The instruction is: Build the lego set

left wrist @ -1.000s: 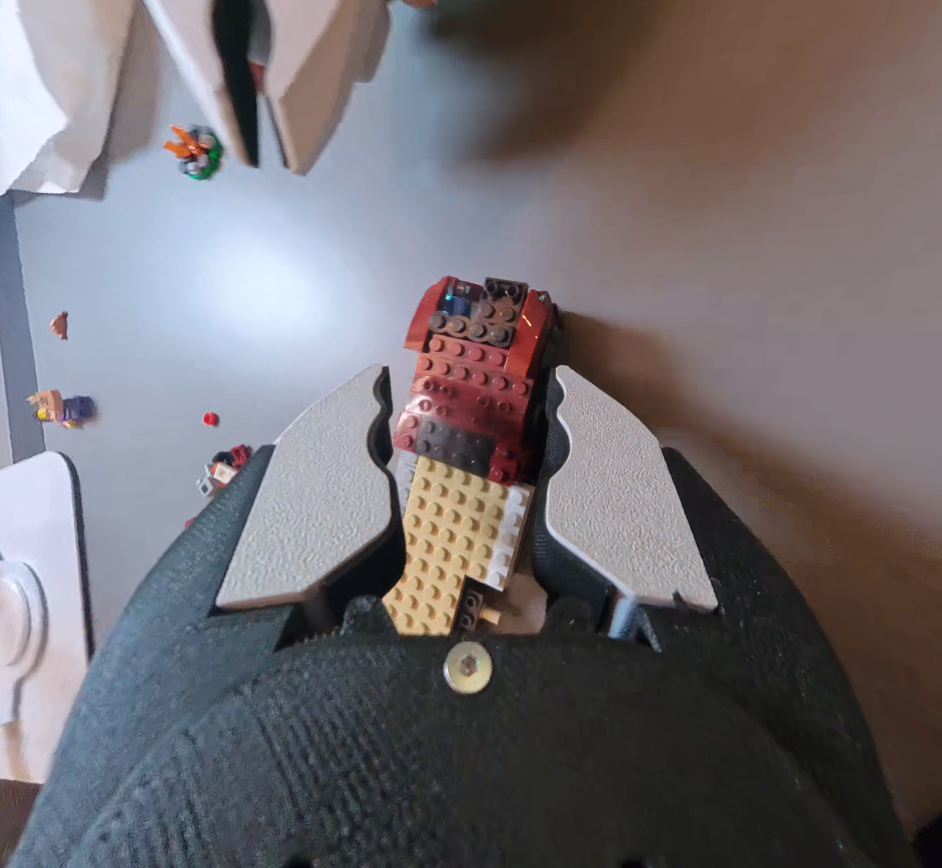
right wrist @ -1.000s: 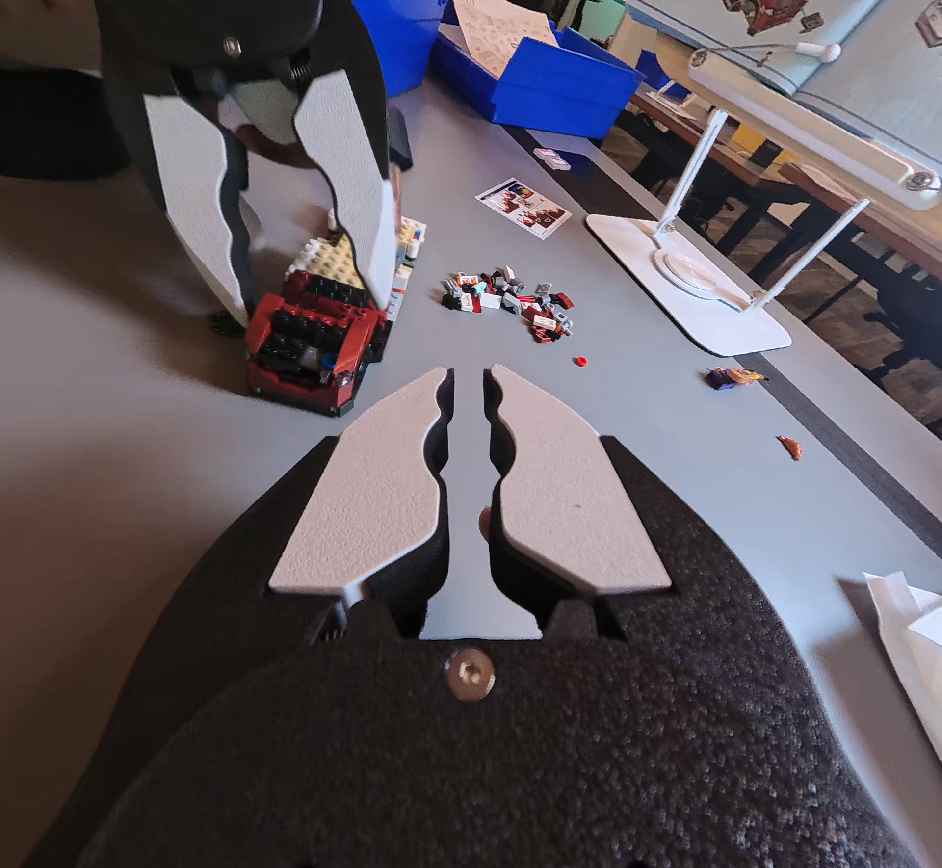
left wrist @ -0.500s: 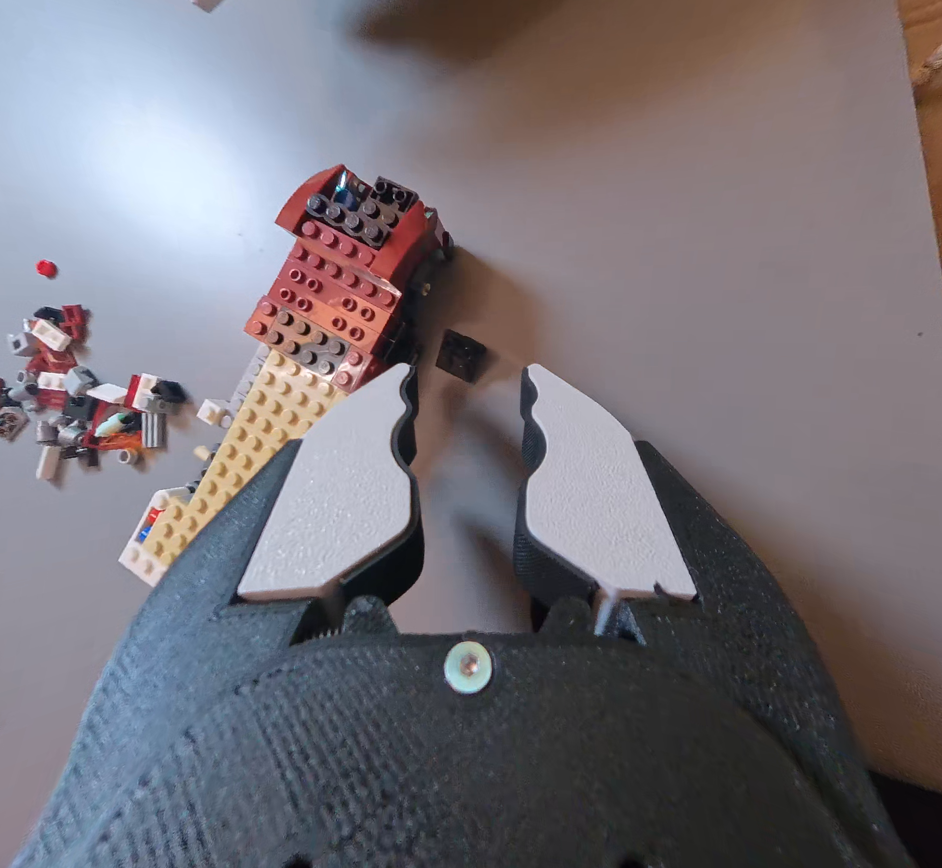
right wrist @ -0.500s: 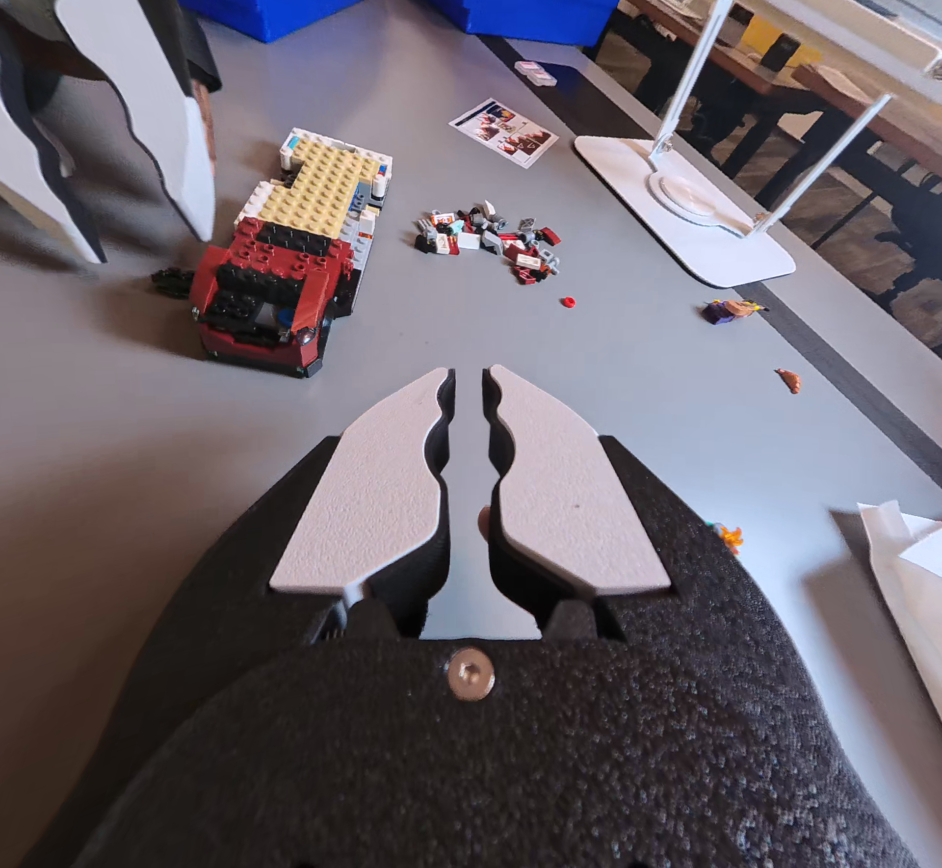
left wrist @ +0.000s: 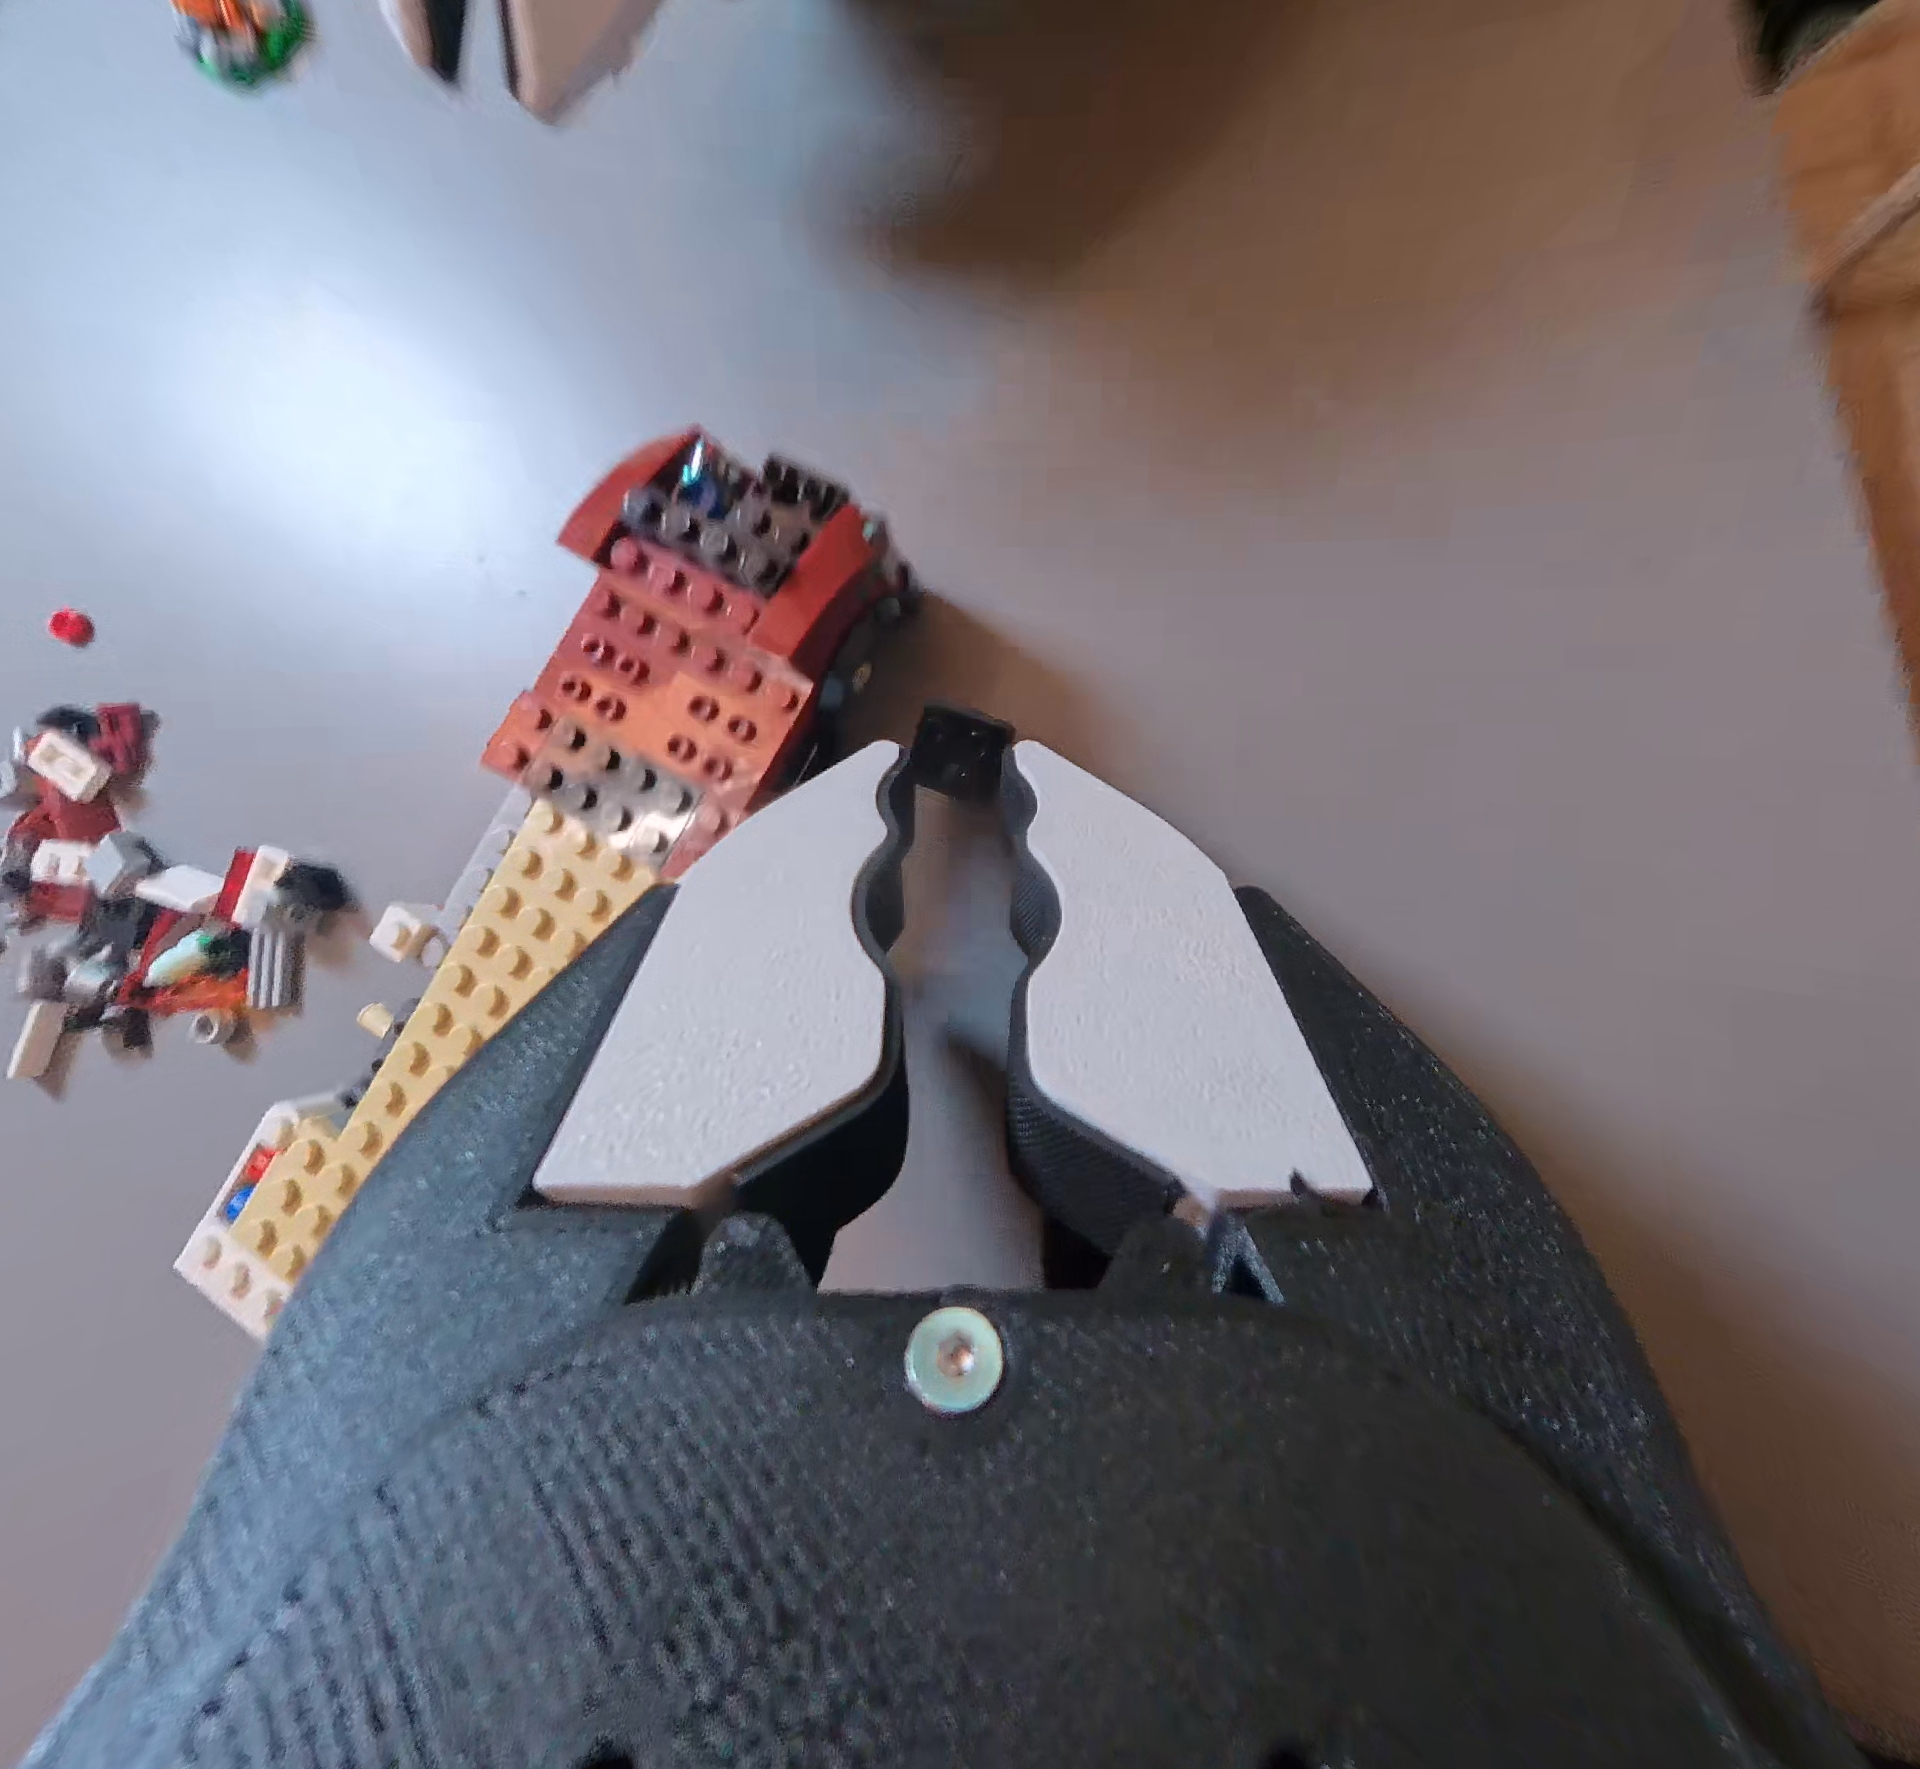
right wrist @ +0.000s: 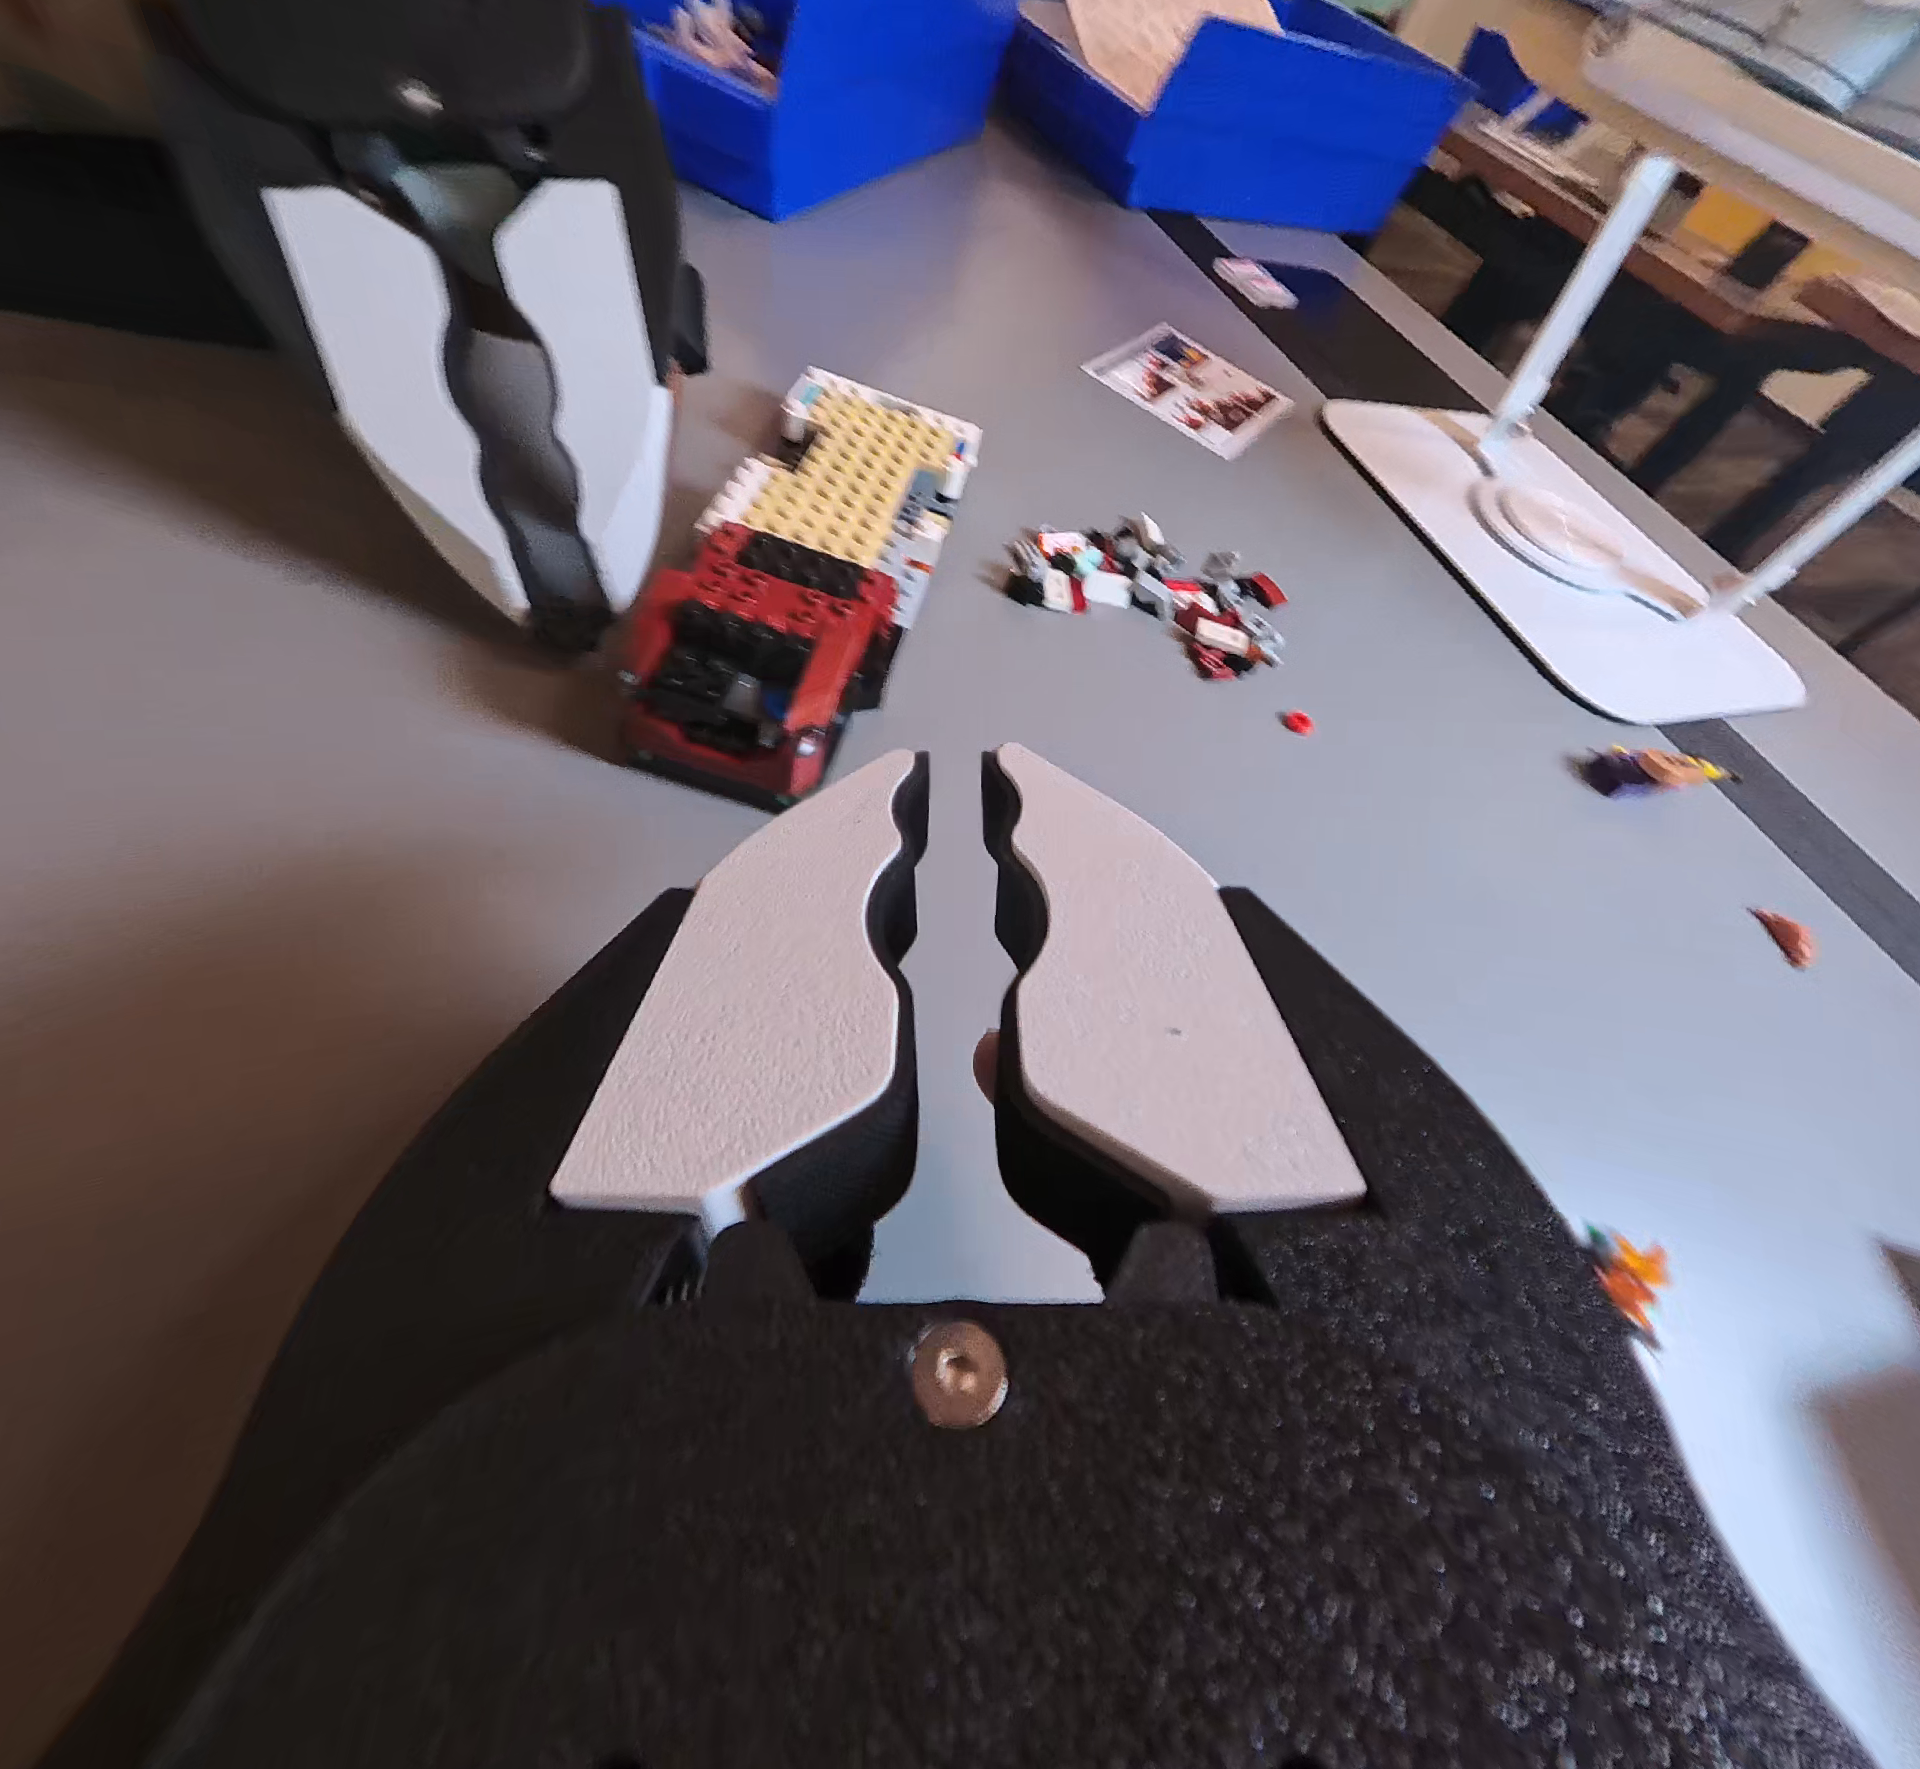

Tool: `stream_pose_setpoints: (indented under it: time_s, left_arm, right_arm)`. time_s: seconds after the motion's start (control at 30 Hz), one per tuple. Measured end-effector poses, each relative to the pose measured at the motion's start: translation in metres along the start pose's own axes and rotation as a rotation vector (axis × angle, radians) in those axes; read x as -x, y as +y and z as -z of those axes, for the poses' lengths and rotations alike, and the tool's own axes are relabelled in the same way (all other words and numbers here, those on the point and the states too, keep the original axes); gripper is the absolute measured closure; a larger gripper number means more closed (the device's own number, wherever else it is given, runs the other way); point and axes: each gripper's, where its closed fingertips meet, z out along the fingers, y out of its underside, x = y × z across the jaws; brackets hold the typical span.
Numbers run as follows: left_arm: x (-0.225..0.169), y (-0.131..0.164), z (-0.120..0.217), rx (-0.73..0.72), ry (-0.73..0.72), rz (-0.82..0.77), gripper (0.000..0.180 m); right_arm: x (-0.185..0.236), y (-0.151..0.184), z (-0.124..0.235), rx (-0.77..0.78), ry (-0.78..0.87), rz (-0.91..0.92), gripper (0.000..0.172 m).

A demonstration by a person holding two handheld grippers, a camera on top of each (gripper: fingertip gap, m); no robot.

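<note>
Oddly, motion blur softens both views, and the left gripper [left wrist: 958, 763] body covers the tail of the dark red and tan toy-brick vehicle [left wrist: 675, 670] at its 10 o'clock. Its fingertips pinch a small black brick [left wrist: 961, 753]. The right gripper [right wrist: 954, 774] is nearly closed; a small brownish thing [right wrist: 985, 1059] deep between its fingers is unclear. Grey tabletop [right wrist: 1351, 836], blue plastic bins [right wrist: 1236, 98] at 12

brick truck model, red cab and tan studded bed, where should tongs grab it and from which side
Probably the red cab of the brick truck model, from above with the fingers across its width: its side walls look flat and parallel, while loose white bricks edge the tan bed.
</note>
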Motion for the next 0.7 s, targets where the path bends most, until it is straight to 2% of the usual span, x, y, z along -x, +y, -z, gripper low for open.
stream_pose_setpoints:
  time_s: [0.13,0.23,0.4,0.57,0.7]
  left_arm:
    - [-0.008,-0.054,0.025,-0.341,0.079,0.091,0.165]
    - [-0.003,-0.074,0.033,-0.457,0.076,0.131,0.165]
    - [-0.006,-0.080,0.025,-0.511,0.161,0.236,0.165]
    - [-0.013,-0.085,0.020,-0.570,0.269,0.330,0.164]
    - [-0.015,-0.084,0.017,-0.576,0.301,0.352,0.165]
  right_arm:
    - [0.041,-0.025,0.008,-0.111,-0.241,-0.028,0.162]
    - [0.064,-0.034,0.010,-0.125,-0.331,-0.003,0.161]
    - [0.076,-0.044,0.005,-0.153,-0.290,0.097,0.151]
    - [0.088,-0.048,0.005,-0.170,-0.319,0.120,0.152]
    - [0.089,-0.046,0.005,-0.168,-0.331,0.116,0.154]
